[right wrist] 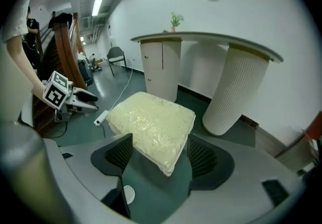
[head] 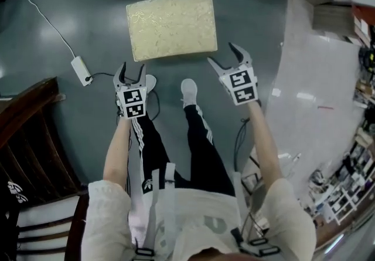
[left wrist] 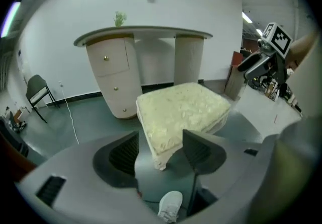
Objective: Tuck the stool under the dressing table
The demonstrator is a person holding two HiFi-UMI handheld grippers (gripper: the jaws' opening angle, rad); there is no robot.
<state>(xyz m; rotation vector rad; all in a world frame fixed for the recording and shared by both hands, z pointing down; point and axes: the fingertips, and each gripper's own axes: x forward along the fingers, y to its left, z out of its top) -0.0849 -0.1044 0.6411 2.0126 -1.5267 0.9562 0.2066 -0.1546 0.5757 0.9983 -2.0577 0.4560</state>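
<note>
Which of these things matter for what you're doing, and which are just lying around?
Part of the job: stool, dressing table, left gripper, right gripper.
Just lying about: power strip, dark wooden chair, folding chair, small plant.

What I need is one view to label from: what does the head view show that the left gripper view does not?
Head view only: the person's black, white-striped trousers and a dark wooden chair. Left gripper view only: a small green plant, the cream dressing table's knobbed drawers and a dark folding chair. Both: the pale yellow square cushioned stool and a white shoe.
</note>
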